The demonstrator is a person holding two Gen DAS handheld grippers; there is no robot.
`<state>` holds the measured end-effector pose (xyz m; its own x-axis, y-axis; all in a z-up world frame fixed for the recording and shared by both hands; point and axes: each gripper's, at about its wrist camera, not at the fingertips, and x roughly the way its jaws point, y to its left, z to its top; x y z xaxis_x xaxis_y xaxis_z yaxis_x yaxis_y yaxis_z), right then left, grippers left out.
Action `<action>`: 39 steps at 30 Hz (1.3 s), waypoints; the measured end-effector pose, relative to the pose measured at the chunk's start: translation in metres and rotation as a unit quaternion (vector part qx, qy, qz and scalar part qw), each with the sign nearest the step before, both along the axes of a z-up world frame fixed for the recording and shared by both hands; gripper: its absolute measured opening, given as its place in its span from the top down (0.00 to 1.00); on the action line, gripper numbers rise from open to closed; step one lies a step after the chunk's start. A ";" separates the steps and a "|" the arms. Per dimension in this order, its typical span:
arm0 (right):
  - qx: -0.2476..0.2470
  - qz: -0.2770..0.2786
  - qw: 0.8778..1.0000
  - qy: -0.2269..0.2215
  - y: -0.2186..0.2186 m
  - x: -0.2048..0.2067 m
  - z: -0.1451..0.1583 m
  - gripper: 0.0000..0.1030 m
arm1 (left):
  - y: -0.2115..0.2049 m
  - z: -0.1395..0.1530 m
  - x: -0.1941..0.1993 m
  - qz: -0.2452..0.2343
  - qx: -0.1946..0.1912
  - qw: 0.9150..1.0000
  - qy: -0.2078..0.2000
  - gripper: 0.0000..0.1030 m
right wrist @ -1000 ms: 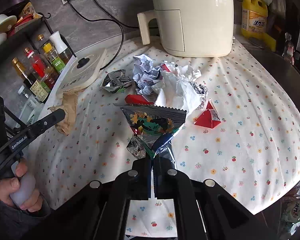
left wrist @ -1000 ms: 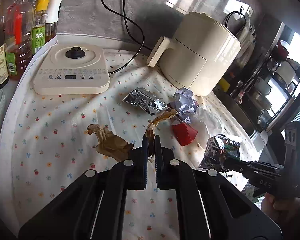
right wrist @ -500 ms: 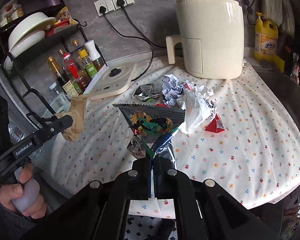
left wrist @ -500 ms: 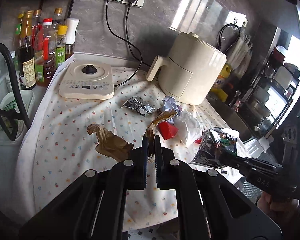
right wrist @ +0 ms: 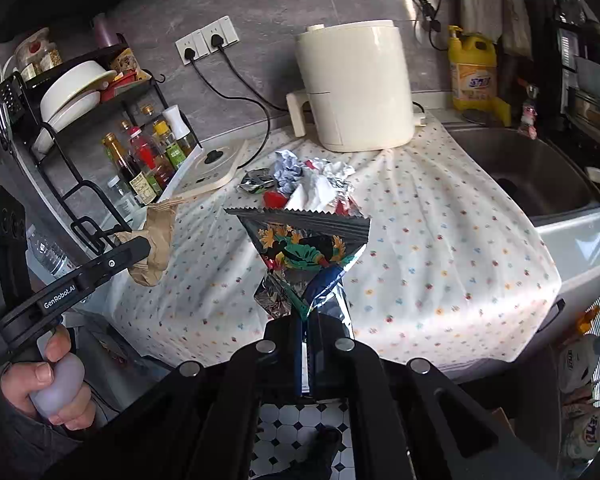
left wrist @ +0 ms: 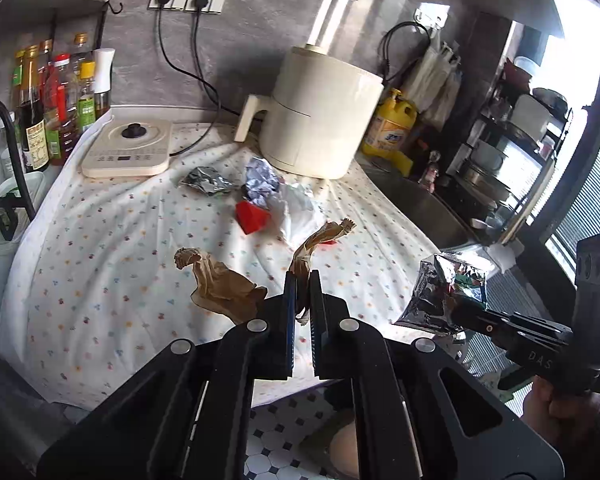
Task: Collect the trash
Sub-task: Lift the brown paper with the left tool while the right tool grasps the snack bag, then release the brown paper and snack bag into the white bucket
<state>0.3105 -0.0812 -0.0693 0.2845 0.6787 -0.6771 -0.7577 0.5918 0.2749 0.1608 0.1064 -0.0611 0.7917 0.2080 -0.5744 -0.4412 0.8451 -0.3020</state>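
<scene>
Left wrist view: left gripper clamped shut on a brown paper scrap, twisted strip of it sticking up past the tips, whole thing lifted clear of the tablecloth. Right gripper likewise closed tight on a foil snack bag, held by its crumpled bottom end, serrated top edge up, also off the counter. So both tools loaded; looks like the carry-off leg of a pickup, w/ both pulled out past the counter edge, tiled floor visible under them. Rest of the trash sits in a heap in front of the air fryer: crumpled foil wrapper, balled paper, red carton, white tissue. No bin in either view, can't tell where it is. Next, imo: get both pieces over the bin, open jaws, check the light paper actually drops and doesn't cling to the pads, then back for the heap.
</scene>
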 end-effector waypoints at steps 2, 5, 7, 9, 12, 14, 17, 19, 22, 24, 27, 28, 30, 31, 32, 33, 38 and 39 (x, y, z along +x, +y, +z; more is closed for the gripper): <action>0.000 -0.010 1.000 0.001 -0.024 0.001 -0.003 0.97 | -0.020 -0.001 0.006 -0.015 0.002 1.000 0.005 0.93; -0.001 -0.029 1.000 0.010 -0.058 0.002 -0.010 0.97 | -0.049 -0.005 0.013 -0.037 0.002 0.999 0.014 0.93; -0.007 -0.043 0.999 0.019 -0.081 0.002 -0.017 0.97 | -0.069 -0.009 0.016 -0.053 0.002 0.998 0.020 0.93; -0.008 -0.058 0.998 0.030 -0.105 0.003 -0.025 0.97 | -0.087 -0.014 0.020 -0.068 -0.001 0.997 0.028 0.93; -0.013 -0.085 0.996 0.038 -0.138 0.002 -0.036 0.97 | -0.114 -0.024 0.027 -0.091 -0.007 0.995 0.039 0.93; -0.018 -0.103 0.994 0.043 -0.161 0.000 -0.041 0.97 | -0.132 -0.032 0.032 -0.108 -0.016 0.993 0.042 0.93; -0.025 -0.122 0.991 0.037 -0.195 -0.004 -0.044 0.97 | -0.157 -0.049 0.041 -0.131 -0.035 0.990 0.048 0.93; -0.032 -0.138 0.989 0.040 -0.217 -0.006 -0.050 0.97 | -0.177 -0.064 0.048 -0.152 -0.050 0.985 0.057 0.93; -0.046 -0.165 0.984 0.049 -0.249 -0.007 -0.063 0.97 | -0.209 -0.093 0.062 -0.187 -0.067 0.977 0.078 0.93; -0.056 -0.181 0.980 0.053 -0.268 -0.009 -0.071 0.97 | -0.229 -0.113 0.071 -0.212 -0.078 0.970 0.094 0.93; -0.069 -0.202 0.975 0.055 -0.293 -0.012 -0.080 0.97 | -0.252 -0.143 0.082 -0.241 -0.096 0.959 0.118 0.93; -0.073 -0.208 0.974 0.058 -0.301 -0.013 -0.084 0.97 | -0.259 -0.151 0.086 -0.248 -0.099 0.956 0.125 0.93; -0.080 -0.217 0.971 0.060 -0.314 -0.016 -0.089 0.97 | -0.272 -0.165 0.094 -0.264 -0.107 0.949 0.136 0.93; -0.083 -0.220 0.970 0.060 -0.319 -0.017 -0.091 0.97 | -0.277 -0.170 0.099 -0.274 -0.115 0.945 0.138 0.93; -0.086 -0.224 0.969 0.060 -0.324 -0.018 -0.093 0.97 | -0.283 -0.175 0.102 -0.285 -0.120 0.941 0.138 0.90; -0.088 -0.228 0.968 0.062 -0.328 -0.019 -0.095 0.97 | -0.289 -0.180 0.104 -0.295 -0.120 0.937 0.142 0.82; -0.094 -0.229 0.966 0.073 -0.337 -0.025 -0.104 0.97 | -0.298 -0.189 0.109 -0.300 -0.124 0.934 0.146 0.43; -0.095 -0.227 0.966 0.076 -0.336 -0.025 -0.106 0.97 | -0.296 -0.186 0.109 -0.298 -0.121 0.936 0.144 0.40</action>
<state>0.2857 -0.4172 -0.1752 0.4115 0.3664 -0.8345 -0.3676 0.9046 0.2158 0.2696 -0.1901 -0.2476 0.5307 -0.3841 -0.7556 -0.0059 0.8897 -0.4565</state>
